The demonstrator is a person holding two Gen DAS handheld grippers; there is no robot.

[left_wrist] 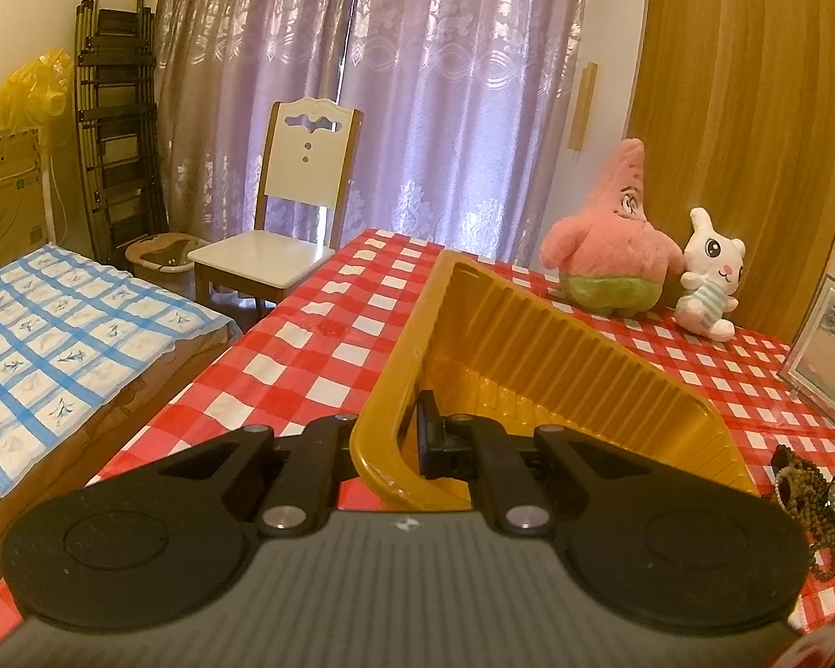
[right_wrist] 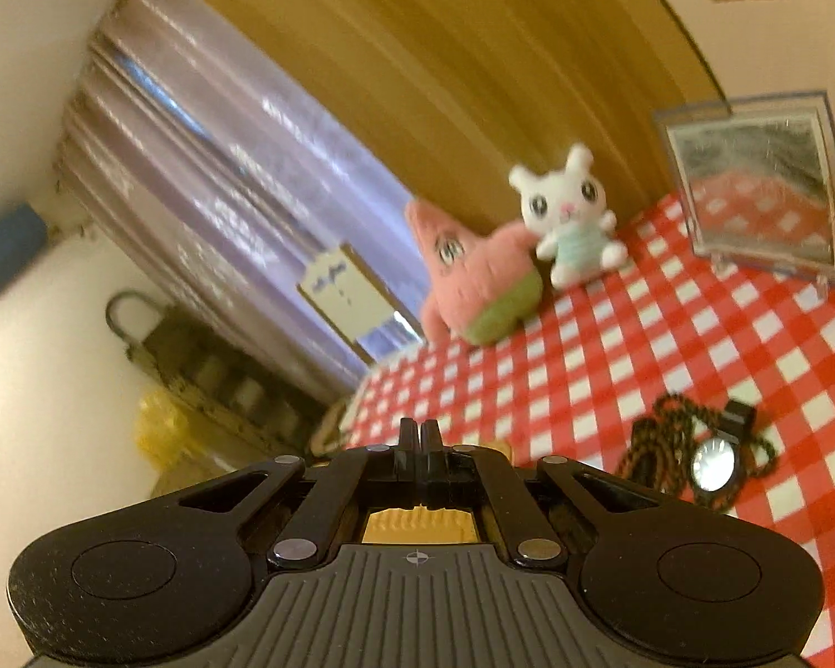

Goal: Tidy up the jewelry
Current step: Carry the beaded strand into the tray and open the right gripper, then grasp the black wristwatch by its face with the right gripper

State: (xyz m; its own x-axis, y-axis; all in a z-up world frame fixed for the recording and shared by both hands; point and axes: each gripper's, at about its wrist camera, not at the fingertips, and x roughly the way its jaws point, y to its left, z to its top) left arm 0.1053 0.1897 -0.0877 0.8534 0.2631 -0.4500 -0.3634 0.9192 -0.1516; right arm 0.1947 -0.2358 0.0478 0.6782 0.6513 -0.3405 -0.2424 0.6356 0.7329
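I have the left tool [left_wrist: 387,445] clamped on the yellow tray's [left_wrist: 556,334] rim, tipping it up off the worktop [left_wrist: 317,334], probably for loading; my right tool [right_wrist: 419,434] is closed and empty, beads [right_wrist: 659,445] and watch [right_wrist: 715,465] lying just beside the tray

lilac curtains [left_wrist: 395,89] behind a white chair [left_wrist: 284,211], bed [left_wrist: 55,328] alongside.
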